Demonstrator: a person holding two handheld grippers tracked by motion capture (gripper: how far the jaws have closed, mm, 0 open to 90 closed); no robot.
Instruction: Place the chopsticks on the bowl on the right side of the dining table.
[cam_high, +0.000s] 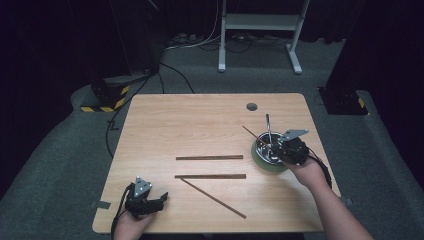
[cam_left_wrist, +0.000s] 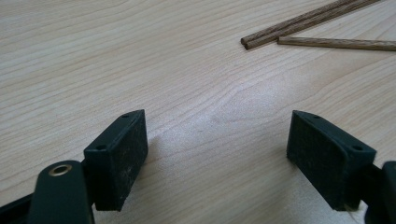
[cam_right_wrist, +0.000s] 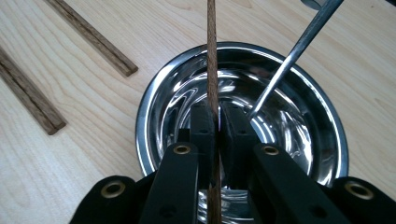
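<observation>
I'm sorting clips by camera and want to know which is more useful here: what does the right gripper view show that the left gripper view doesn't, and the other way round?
The right gripper view has the steel bowl, a metal utensil handle leaning in it, and the right gripper shut on a chopstick over the bowl.

The left gripper view has the left gripper, its jaws wide apart with nothing between them, low over bare wood.

Both show the wooden table and loose chopsticks lying on it.

I see one thin brown stick (cam_right_wrist: 211, 56) upright-tilted over my shiny steel bowl (cam_right_wrist: 154, 100), beside a metal rod (cam_right_wrist: 293, 56). Three more sticks (cam_high: 210, 157) lie flat on the desk (cam_high: 190, 120).
</observation>
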